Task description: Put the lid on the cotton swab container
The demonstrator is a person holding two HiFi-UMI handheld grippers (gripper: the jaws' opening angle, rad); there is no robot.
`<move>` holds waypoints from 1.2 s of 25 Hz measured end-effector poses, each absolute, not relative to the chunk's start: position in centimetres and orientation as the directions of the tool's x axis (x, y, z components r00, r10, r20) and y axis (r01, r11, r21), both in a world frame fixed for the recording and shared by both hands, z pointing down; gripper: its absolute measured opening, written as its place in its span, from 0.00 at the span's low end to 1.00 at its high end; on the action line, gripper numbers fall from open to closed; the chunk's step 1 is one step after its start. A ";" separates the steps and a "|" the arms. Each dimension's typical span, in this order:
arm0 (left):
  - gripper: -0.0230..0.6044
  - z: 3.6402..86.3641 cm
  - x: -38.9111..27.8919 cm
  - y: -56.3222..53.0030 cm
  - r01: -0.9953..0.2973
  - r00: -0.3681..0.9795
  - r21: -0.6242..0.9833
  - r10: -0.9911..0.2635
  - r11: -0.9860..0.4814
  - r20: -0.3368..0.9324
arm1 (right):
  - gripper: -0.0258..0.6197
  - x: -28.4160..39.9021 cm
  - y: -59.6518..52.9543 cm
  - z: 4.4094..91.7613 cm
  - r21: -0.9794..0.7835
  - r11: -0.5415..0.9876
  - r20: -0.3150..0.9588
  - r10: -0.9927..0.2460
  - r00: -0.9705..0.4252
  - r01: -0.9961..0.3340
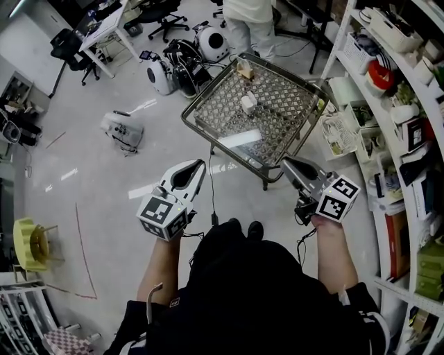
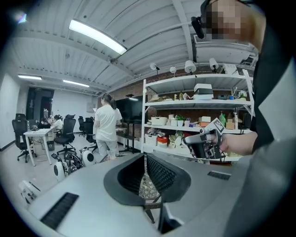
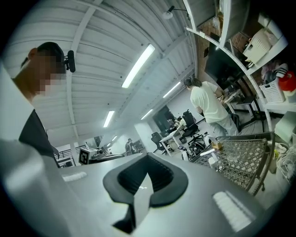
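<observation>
A small table with a lattice top [image 1: 277, 104] stands ahead of me on the floor. On it are a small white container [image 1: 248, 104] and, farther back, a tan object [image 1: 244, 69]; I cannot tell which is the lid. My left gripper [image 1: 199, 166] is held over the floor short of the table's near left corner, jaws together and empty. My right gripper [image 1: 286, 163] hovers at the near right corner, jaws also together and empty. In the right gripper view, that gripper [image 3: 148, 157] has the table [image 3: 245, 157] to its right. From the left gripper [image 2: 145, 157], lattice shows past the pads.
Stocked shelves [image 1: 395, 104] run along the right, close to the table. A person in white [image 1: 248, 21] stands beyond the table's far side. White round machines [image 1: 182, 62] and a small device [image 1: 121, 130] lie on the floor to the left. A yellow chair [image 1: 31, 243] is at far left.
</observation>
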State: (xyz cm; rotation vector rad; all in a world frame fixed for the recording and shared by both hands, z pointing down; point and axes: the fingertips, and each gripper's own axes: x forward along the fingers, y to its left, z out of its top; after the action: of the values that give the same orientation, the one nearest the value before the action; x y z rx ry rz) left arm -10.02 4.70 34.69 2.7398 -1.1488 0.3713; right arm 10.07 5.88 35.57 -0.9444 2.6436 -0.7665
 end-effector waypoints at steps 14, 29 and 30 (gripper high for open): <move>0.07 34.0 -9.7 -4.4 -0.699 0.710 0.076 -0.677 -0.711 0.195 | 0.06 9.8 -1.5 35.1 -0.524 0.643 0.005 -0.653 -0.757 -0.559; 0.07 36.9 -16.2 -18.0 -0.667 0.741 0.139 -0.633 -0.732 0.224 | 0.06 4.1 -14.0 35.6 -0.555 0.568 0.055 -0.704 -0.708 -0.608; 0.07 37.1 -16.2 -18.6 -0.657 0.749 0.139 -0.621 -0.741 0.229 | 0.06 3.8 -14.4 35.6 -0.558 0.560 0.055 -0.711 -0.701 -0.612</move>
State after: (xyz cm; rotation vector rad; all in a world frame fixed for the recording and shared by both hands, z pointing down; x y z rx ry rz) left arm -16.18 -18.56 37.11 2.7375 -1.0129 0.2472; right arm 3.80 -14.36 35.59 -1.1199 2.6156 -0.8324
